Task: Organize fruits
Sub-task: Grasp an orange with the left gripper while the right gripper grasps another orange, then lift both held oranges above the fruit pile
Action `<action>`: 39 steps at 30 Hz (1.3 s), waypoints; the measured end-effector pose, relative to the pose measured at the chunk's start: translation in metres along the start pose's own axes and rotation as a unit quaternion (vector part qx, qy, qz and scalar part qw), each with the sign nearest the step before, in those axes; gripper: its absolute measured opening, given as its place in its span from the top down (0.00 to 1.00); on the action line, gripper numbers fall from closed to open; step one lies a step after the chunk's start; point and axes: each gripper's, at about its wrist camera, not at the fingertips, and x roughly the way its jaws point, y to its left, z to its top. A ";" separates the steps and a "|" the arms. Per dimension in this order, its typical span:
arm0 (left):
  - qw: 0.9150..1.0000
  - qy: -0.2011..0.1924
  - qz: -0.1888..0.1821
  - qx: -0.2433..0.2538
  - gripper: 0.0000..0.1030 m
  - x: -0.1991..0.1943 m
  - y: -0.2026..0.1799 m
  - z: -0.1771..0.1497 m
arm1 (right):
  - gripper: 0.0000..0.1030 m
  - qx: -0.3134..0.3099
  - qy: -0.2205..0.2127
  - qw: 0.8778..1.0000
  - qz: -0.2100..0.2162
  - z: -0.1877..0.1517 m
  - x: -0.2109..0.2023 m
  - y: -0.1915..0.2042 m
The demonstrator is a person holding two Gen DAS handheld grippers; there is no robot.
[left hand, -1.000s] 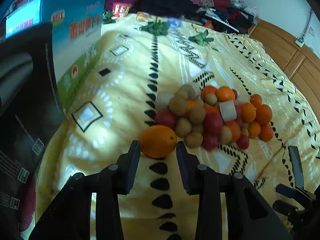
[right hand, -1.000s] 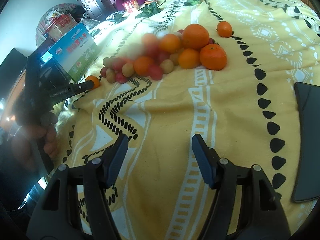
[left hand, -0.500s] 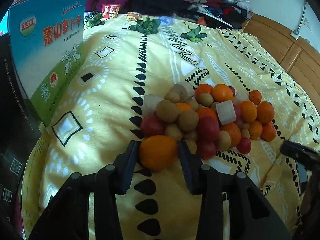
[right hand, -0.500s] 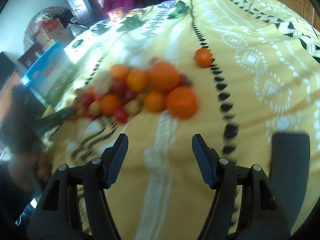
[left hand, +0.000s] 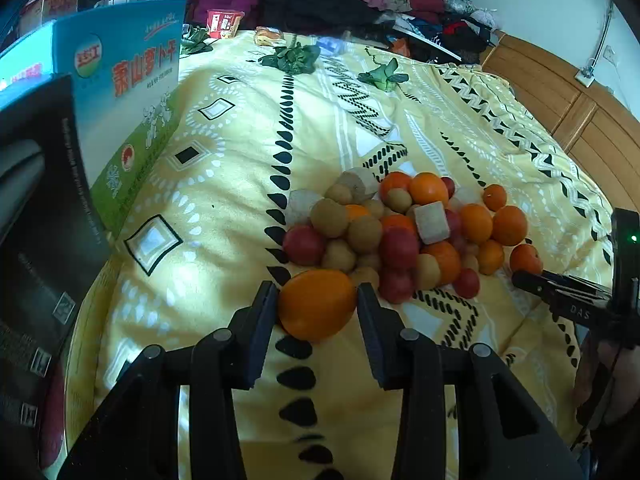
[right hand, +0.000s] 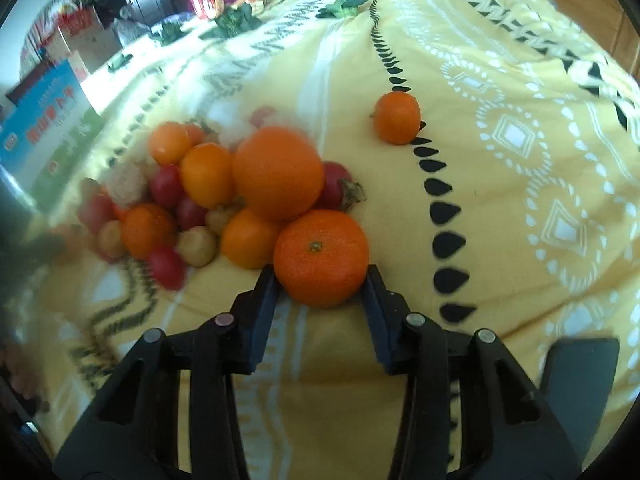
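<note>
Sorting has barely begun: the fruit pile (left hand: 404, 232) lies mixed on the bed (left hand: 240, 152). The right gripper (right hand: 320, 284), jaws just closed, clasps a mandarin (right hand: 321, 257); the left gripper (left hand: 316, 306) clasps an orange (left hand: 317, 304) at the pile's edge.

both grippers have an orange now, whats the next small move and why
Probably lift both straight up a little. The left hand-held gripper is clamped on an orange, and the right hand-held gripper, whose jaws have just been closing, pinches a mandarin that touches the pile; dragging sideways could scatter fruit.
</note>
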 end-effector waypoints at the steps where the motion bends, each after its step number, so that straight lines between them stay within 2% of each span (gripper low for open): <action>1: 1.000 -0.001 -0.001 -0.001 0.59 -0.005 -0.001 -0.001 | 0.59 -0.005 -0.007 1.000 0.000 -0.003 -0.007 0.005; 7: 0.999 -0.024 -0.020 0.008 0.59 -0.050 -0.018 -0.001 | 0.59 -0.013 -0.032 0.999 0.026 -0.016 -0.049 0.036; 13: 0.998 -0.063 -0.030 0.012 0.59 -0.103 -0.026 0.008 | 0.59 -0.066 -0.059 0.996 0.024 -0.013 -0.082 0.085; 19: 0.995 -0.098 -0.031 0.004 0.59 -0.147 -0.018 0.014 | 0.59 -0.096 -0.086 0.991 0.019 -0.006 -0.108 0.118; 29: 0.989 -0.142 -0.033 -0.016 0.59 -0.198 0.004 0.017 | 0.59 -0.134 -0.115 0.984 0.019 0.001 -0.141 0.161; 35: 0.986 -0.161 -0.020 -0.029 0.59 -0.222 0.026 0.017 | 0.59 -0.162 -0.124 0.978 0.028 0.006 -0.152 0.196; 37: 0.986 -0.161 -0.019 -0.032 0.59 -0.225 0.033 0.016 | 0.59 -0.168 -0.122 0.977 0.037 0.007 -0.150 0.206; 39: 0.989 -0.146 -0.012 -0.028 0.59 -0.217 0.036 0.014 | 0.59 -0.159 -0.098 0.980 0.060 0.006 -0.135 0.208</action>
